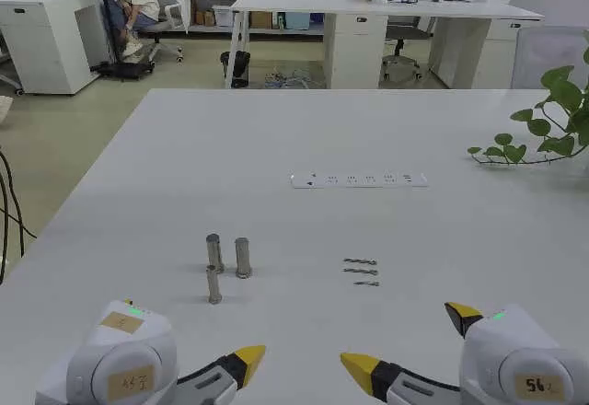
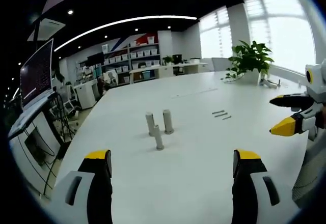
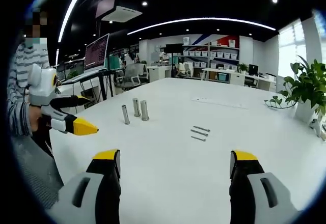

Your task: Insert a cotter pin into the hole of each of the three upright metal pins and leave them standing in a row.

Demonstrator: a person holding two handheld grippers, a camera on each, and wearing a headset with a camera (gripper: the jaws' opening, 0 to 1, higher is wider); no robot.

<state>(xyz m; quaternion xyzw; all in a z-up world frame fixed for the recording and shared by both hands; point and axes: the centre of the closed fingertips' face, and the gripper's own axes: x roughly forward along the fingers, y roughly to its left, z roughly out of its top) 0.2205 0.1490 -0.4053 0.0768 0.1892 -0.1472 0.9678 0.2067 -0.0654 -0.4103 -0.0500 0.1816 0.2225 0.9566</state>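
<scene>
3 metal pins [image 1: 243,258] upright, 3 cotter pins [image 1: 361,271] lying flat, left-to-right

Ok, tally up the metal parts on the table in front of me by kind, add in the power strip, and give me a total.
Upright metal pins: 3
Cotter pins: 3
Power strip: 1
Total: 7
</scene>
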